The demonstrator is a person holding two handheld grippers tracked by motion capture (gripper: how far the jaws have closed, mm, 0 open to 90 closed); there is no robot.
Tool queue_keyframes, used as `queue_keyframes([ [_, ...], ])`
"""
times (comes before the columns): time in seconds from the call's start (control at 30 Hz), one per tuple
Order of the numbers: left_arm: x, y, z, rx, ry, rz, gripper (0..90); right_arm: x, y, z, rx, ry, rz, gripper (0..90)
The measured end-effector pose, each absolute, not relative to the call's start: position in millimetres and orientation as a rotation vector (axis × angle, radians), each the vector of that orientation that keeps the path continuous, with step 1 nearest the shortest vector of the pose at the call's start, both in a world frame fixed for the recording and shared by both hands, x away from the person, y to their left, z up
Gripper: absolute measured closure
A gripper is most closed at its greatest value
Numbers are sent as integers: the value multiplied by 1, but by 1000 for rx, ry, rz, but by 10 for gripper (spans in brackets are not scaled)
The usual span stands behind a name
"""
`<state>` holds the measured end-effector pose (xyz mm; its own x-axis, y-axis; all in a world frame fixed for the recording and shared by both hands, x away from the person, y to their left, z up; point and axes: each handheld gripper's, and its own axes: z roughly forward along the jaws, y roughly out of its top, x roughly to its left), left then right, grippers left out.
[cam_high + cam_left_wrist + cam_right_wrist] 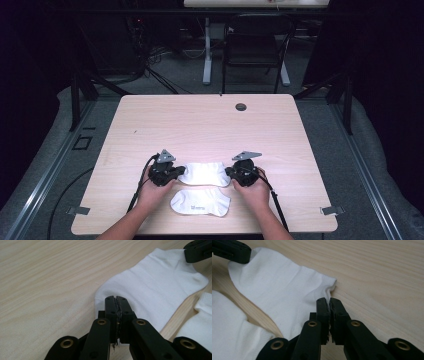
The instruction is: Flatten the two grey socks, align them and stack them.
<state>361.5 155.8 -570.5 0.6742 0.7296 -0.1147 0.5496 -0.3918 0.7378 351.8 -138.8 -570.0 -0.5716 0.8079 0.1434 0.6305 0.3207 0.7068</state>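
On the pale wooden worktop [200, 125], near the person's edge, two white socks lay flat, the upper sock [204, 173] just beyond the lower sock [200, 202]. The left gripper [165, 172] sat at the upper sock's left end, its jaws pressed together and pinching the fabric edge. The right gripper [243, 172] sat at its right end, jaws likewise closed on the hem. Each hand held its gripper low against the wood
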Motion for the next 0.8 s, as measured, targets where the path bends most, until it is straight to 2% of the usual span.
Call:
queue_keyframes([
  [0.47, 359, 162, -560, 2072, 979, 275, 889, 349, -139, -560, 1308, 2334, 1162, 868],
  [0.8, 351, 165, -546, 2076, 948, 289, 889, 342, -134, -536, 1258, 2346, 1180, 868],
])
